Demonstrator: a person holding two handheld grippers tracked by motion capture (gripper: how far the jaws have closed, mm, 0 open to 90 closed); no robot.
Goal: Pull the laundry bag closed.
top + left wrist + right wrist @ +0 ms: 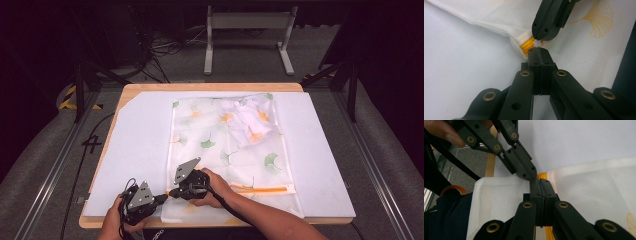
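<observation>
We hold both the left gripper (162, 199) and right gripper (172, 192) clamped on the mesh laundry bag's (220, 145) orange zipper (262, 189) at its near-left corner.

A single mark can be read: a dark figure "4" (92, 144) on the grey floor left of the table (210, 87). The mesh bag (235, 150) carries leaf prints (no lettering), and nothing else legible appears.

Zip pull (537, 46) hidden btwn tool tips
</observation>
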